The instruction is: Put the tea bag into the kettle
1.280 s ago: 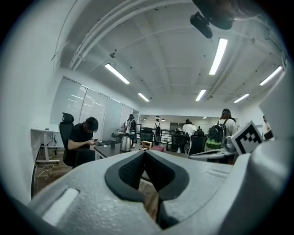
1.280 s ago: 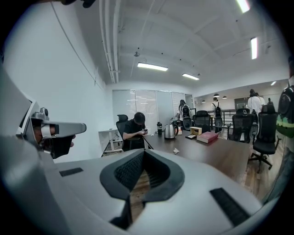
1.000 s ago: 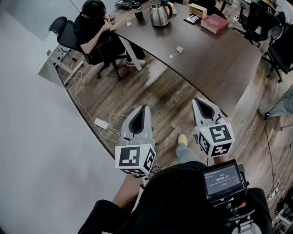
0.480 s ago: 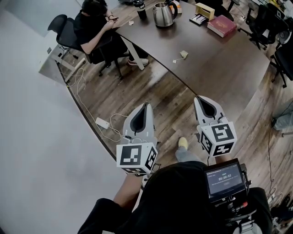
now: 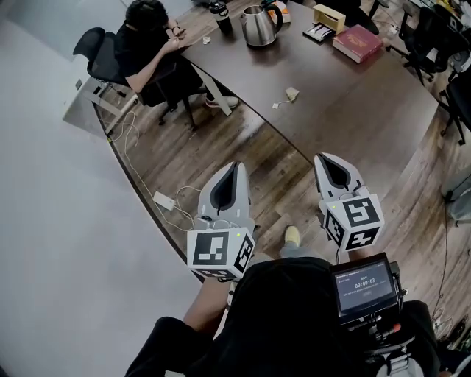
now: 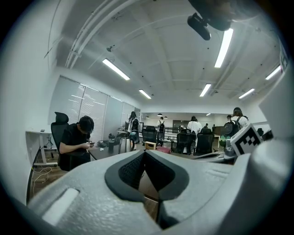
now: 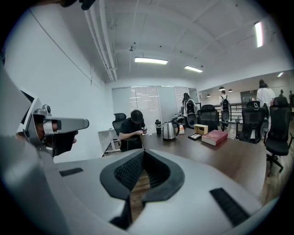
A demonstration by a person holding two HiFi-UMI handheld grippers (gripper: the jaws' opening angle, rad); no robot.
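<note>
A small tea bag (image 5: 291, 93) with its string lies on the dark wooden table (image 5: 346, 103), well ahead of both grippers. The steel kettle (image 5: 256, 25) (image 7: 170, 130) (image 6: 125, 144) stands at the table's far end. My left gripper (image 5: 234, 166) (image 6: 144, 152) is held over the wooden floor, short of the table's edge, jaws shut and empty. My right gripper (image 5: 321, 158) (image 7: 143, 152) is beside it to the right, near the table's edge, jaws shut with nothing between them.
A seated person (image 5: 151, 40) in black sits at the table's far left end, on an office chair (image 5: 99, 51). A red book (image 5: 358, 42), a wooden box (image 5: 328, 16) and a dark bottle (image 5: 220, 16) lie near the kettle. Cables and a power strip (image 5: 163, 199) lie on the floor at left.
The table and tea bag have shifted slightly lower and nearer in the head view; both grippers stay shut and side by side.
</note>
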